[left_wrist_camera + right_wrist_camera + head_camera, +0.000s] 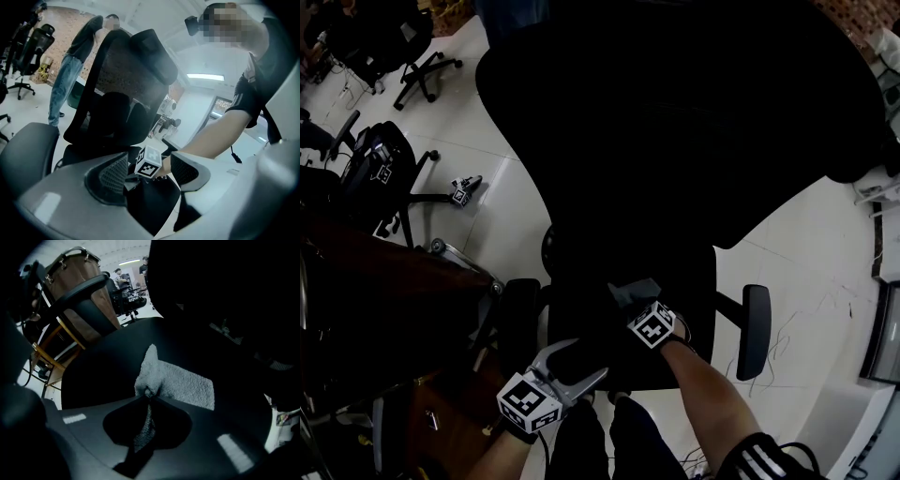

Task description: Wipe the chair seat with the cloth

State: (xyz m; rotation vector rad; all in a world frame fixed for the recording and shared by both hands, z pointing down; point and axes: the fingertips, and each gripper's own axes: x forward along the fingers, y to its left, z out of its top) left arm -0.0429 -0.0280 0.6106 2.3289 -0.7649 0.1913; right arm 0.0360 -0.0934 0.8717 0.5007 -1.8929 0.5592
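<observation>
A black office chair fills the head view, its seat [689,281] below the tall backrest [675,112]. My right gripper [630,300] is shut on a grey cloth [633,291] lying on the seat's front part. In the right gripper view the cloth [180,380] is pinched at one bunched edge by the right gripper [149,393], and the rest spreads flat on the seat [108,364]. My left gripper [584,358] is open and holds nothing, at the seat's near edge. The left gripper [150,164] view shows the right gripper's marker cube [149,162] between the open jaws.
The chair's armrests [755,328] [520,319] flank the seat. A dark wooden table [384,281] stands at the left. More office chairs [384,159] [403,47] stand on the white floor, where a small marker-cube device [466,190] lies. A person [70,70] stands behind the chair.
</observation>
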